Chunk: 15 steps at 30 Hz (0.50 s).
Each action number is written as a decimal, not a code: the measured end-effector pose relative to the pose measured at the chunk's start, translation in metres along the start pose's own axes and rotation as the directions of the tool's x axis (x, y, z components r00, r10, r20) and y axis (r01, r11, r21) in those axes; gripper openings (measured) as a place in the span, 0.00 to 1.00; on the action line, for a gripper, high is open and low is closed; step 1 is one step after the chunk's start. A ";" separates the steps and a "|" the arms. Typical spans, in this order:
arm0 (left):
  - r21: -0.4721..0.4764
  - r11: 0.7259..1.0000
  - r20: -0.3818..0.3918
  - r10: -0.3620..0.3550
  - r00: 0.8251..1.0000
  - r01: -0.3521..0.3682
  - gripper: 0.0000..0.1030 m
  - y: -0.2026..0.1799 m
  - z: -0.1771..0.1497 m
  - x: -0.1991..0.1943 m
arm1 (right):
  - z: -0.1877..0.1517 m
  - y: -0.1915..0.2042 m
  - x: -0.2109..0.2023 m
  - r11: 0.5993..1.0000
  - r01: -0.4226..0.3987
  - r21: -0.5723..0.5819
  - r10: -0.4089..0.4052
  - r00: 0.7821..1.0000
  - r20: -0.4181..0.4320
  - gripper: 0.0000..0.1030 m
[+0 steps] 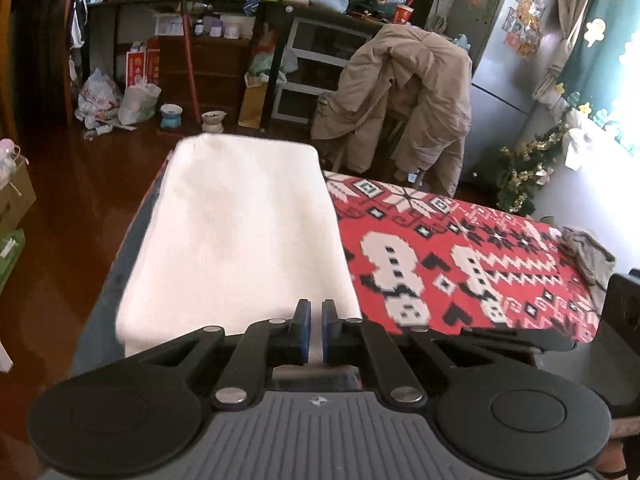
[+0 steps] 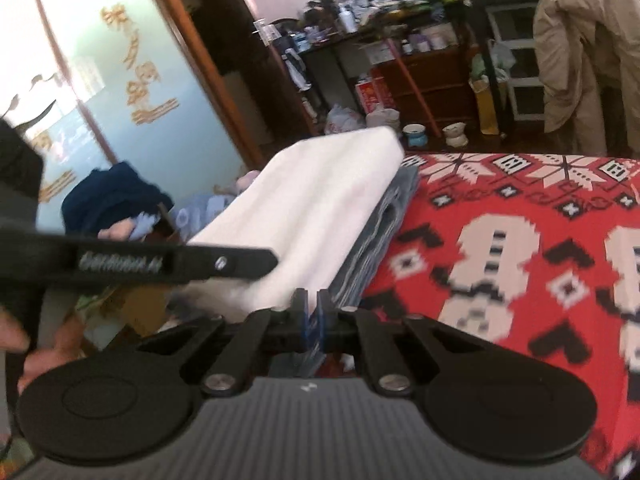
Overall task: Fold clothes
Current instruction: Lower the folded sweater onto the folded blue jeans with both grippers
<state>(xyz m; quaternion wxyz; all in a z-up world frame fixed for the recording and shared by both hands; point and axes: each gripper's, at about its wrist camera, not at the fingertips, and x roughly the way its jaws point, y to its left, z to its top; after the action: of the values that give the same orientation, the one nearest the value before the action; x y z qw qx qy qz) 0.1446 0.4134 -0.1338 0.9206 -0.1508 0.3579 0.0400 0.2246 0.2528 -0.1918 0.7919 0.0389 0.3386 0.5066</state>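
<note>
A folded white garment (image 1: 240,232) lies on a folded blue-grey garment (image 2: 384,236) at the left end of the table, which is covered by a red patterned cloth (image 1: 460,256). My left gripper (image 1: 316,320) is shut on the near edge of the white garment. My right gripper (image 2: 314,312) is shut on the near edge of the blue-grey garment, just right of the white garment (image 2: 320,208). The left gripper's body (image 2: 160,262) shows at the left in the right wrist view.
A crumpled grey garment (image 1: 588,256) lies at the table's right end. A chair draped with a beige coat (image 1: 404,100) stands behind the table. Cluttered shelves (image 1: 208,20), bags and bowls line the far wall. A fridge (image 1: 504,60) stands at the right.
</note>
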 end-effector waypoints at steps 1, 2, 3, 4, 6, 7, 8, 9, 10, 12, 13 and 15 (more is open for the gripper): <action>0.000 1.000 -0.006 -0.005 1.000 0.005 0.04 -0.002 -0.004 -0.004 | -0.005 0.004 -0.007 1.000 -0.014 -0.010 0.014 1.000 -0.004 0.07; 0.001 1.000 -0.011 -0.008 1.000 0.008 0.04 -0.004 -0.006 -0.007 | -0.008 0.007 -0.011 0.999 -0.029 -0.018 0.029 1.000 -0.010 0.07; 0.004 1.000 -0.015 -0.010 1.000 0.010 0.04 -0.006 -0.008 -0.010 | -0.011 0.010 -0.015 0.999 -0.039 -0.031 0.038 0.999 -0.017 0.07; 0.007 1.000 -0.016 -0.011 1.000 0.011 0.04 -0.007 -0.008 -0.013 | -0.012 0.013 -0.019 0.998 -0.034 -0.047 0.034 0.999 -0.014 0.07; 0.008 1.000 -0.001 -0.011 1.000 0.011 0.04 -0.008 -0.004 -0.017 | -0.008 0.014 -0.024 0.998 -0.007 -0.062 0.007 1.000 0.012 0.07; 0.006 1.000 0.010 -0.009 1.000 0.009 0.04 -0.007 0.000 -0.017 | -0.003 0.010 -0.023 0.998 0.011 -0.054 -0.010 1.000 0.022 0.07; 0.005 1.000 0.022 -0.006 1.000 0.006 0.04 -0.006 0.006 -0.016 | 0.005 0.006 -0.021 0.999 0.028 -0.039 -0.027 0.999 0.035 0.07; 0.007 1.000 0.031 -0.001 1.000 0.000 0.04 -0.006 0.012 -0.013 | 0.013 -0.002 -0.017 0.999 0.042 -0.024 -0.040 0.998 0.047 0.07; 0.014 1.000 0.038 0.006 0.999 -0.007 0.04 -0.006 0.019 -0.007 | 0.022 -0.009 -0.011 0.999 0.049 -0.017 -0.048 0.998 0.049 0.07; 0.027 0.999 0.048 0.020 0.999 -0.021 0.04 -0.006 0.034 0.004 | 0.037 -0.021 0.003 0.998 0.061 -0.009 -0.061 0.997 0.045 0.07; 0.033 0.999 0.047 0.027 0.999 -0.028 0.04 -0.006 0.041 0.012 | 0.044 -0.026 0.009 0.998 0.059 -0.011 -0.059 0.997 0.045 0.07; 0.046 0.998 0.047 0.038 0.998 -0.040 0.04 -0.004 0.057 0.028 | 0.054 -0.032 0.023 0.998 0.056 -0.022 -0.055 0.998 0.042 0.07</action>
<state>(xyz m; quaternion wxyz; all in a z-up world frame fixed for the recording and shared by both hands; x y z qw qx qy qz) 0.2030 0.4256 -0.1121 0.9310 -0.1212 0.3403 0.0532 0.2867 0.2714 -0.1745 0.8129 0.0305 0.3173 0.4874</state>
